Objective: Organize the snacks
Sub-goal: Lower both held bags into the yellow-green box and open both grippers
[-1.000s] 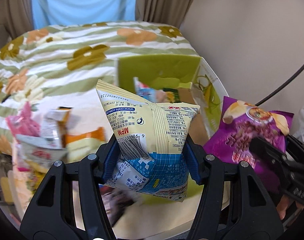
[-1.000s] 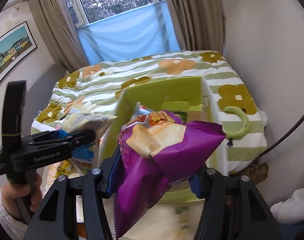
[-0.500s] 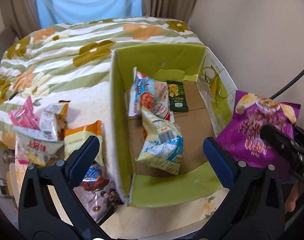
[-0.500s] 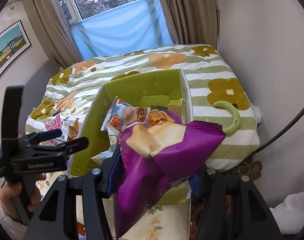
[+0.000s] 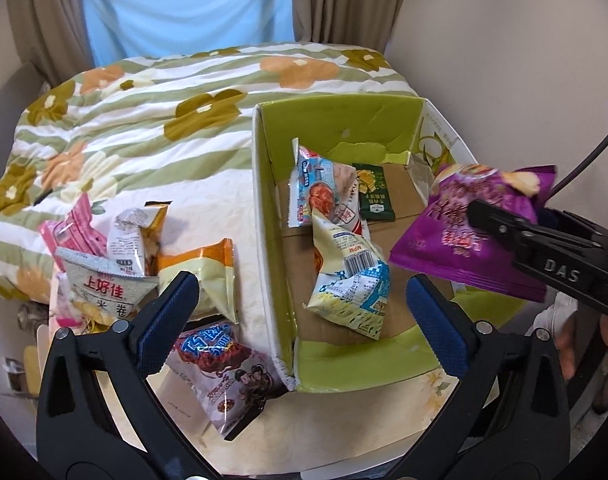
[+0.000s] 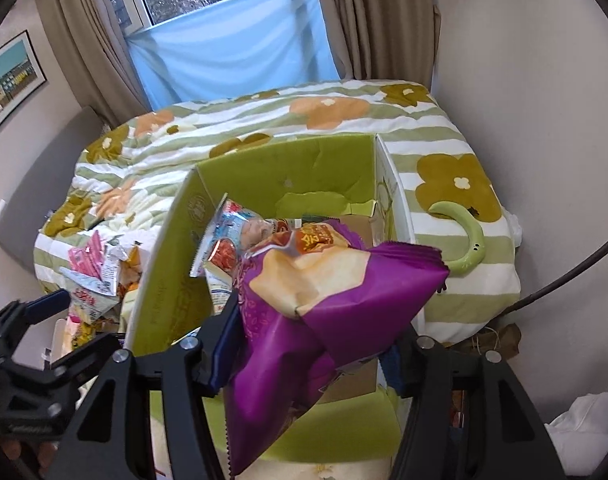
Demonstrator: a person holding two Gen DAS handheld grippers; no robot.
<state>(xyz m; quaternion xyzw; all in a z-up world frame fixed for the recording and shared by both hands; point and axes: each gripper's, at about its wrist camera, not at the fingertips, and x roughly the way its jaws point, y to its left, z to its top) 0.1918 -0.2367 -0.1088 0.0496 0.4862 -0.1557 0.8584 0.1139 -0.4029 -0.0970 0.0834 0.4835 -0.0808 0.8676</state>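
Right wrist view: we're holding the purple bag (image 6: 324, 312) in the R claw (image 6: 304, 360), jaws just easing apart w/ bag between, box (image 6: 264, 160) directly below and ahead. L claw (image 5: 300, 320) is hanging wide open, empty, yellow pack (image 5: 348, 280) lying in box.

"DAS" on the right tool's (image 5: 504, 220) black arm, "上好佳" and "玉米卷" on a white snack packet (image 5: 104, 292), "MPM" upside down on the yellow-blue bag (image 5: 350, 280), "FLAKES" on the dark green packet (image 5: 374, 196)
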